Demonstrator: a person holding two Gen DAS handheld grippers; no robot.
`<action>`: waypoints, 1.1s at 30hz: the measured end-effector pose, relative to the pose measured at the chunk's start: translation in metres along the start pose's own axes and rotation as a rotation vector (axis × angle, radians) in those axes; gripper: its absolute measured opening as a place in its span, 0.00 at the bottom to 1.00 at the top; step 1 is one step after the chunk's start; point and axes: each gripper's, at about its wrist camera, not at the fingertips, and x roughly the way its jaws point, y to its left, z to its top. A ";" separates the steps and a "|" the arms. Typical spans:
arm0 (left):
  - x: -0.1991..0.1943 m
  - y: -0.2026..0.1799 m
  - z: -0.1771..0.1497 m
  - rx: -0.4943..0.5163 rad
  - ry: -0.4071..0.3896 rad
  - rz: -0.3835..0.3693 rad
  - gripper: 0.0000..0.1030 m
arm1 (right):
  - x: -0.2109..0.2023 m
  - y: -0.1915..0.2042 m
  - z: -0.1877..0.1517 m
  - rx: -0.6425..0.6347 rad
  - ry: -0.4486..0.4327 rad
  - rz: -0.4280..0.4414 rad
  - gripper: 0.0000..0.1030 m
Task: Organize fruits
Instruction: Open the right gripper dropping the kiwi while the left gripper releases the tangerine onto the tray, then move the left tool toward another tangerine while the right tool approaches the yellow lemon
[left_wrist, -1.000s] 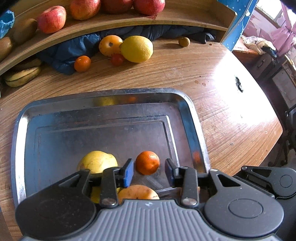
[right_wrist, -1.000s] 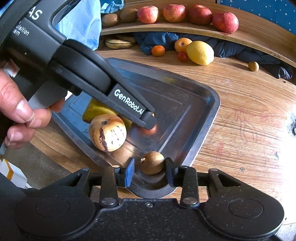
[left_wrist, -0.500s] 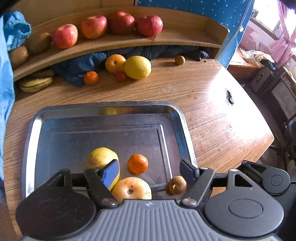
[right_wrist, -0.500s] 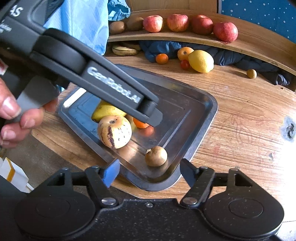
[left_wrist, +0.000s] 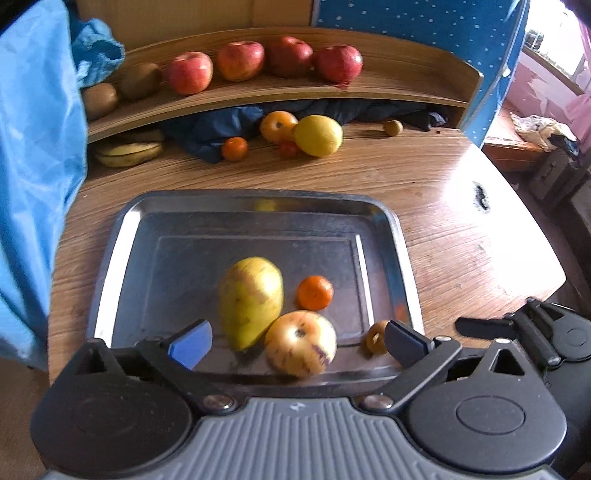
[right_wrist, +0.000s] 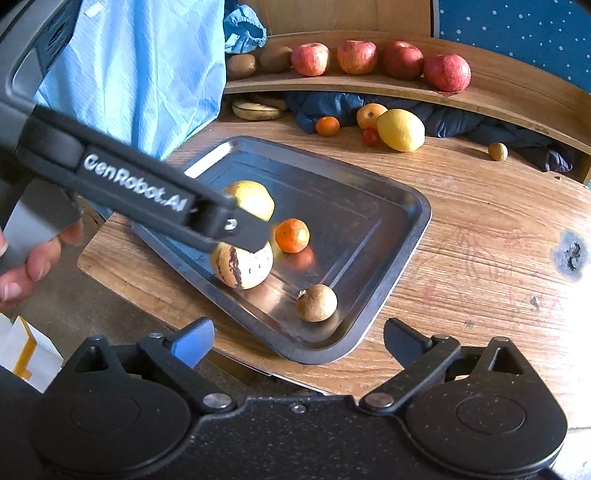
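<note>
A steel tray (left_wrist: 125, 236) (right_wrist: 413, 236) lies on the wooden table. On it rest a yellow pear-shaped fruit (left_wrist: 251, 295) (right_wrist: 255, 197), a small orange (left_wrist: 315, 292) (right_wrist: 292, 235), a round speckled yellow fruit (left_wrist: 301, 342) (right_wrist: 242, 267) and a small brown fruit (left_wrist: 375, 336) (right_wrist: 317, 302). My left gripper (left_wrist: 295, 341) is open, above the tray's near edge, holding nothing. My right gripper (right_wrist: 298, 341) is open at the tray's near corner, just short of the brown fruit. The left gripper's arm crosses the right wrist view.
A curved wooden shelf (left_wrist: 280, 92) holds several red apples and kiwis. Beneath it lie a lemon (left_wrist: 318, 135), a yellow-orange fruit (left_wrist: 277, 125), a small orange (left_wrist: 234, 148), a tomato, bananas (left_wrist: 129, 152), a small brown fruit (left_wrist: 392, 127) and dark cloth. Blue fabric (left_wrist: 33, 166) hangs left.
Both grippers opened wide and drew back from the tray. The speckled fruit and the small brown fruit now lie free on the tray.
</note>
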 end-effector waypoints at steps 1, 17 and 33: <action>-0.002 0.002 -0.003 -0.003 0.002 0.008 0.99 | -0.001 0.000 -0.001 0.000 -0.001 -0.003 0.98; -0.004 0.039 -0.040 -0.041 0.158 0.157 0.99 | 0.005 0.003 -0.003 0.052 0.026 -0.048 0.99; 0.006 0.064 0.004 -0.017 0.131 0.203 0.99 | 0.020 -0.007 0.035 0.057 -0.041 -0.062 0.99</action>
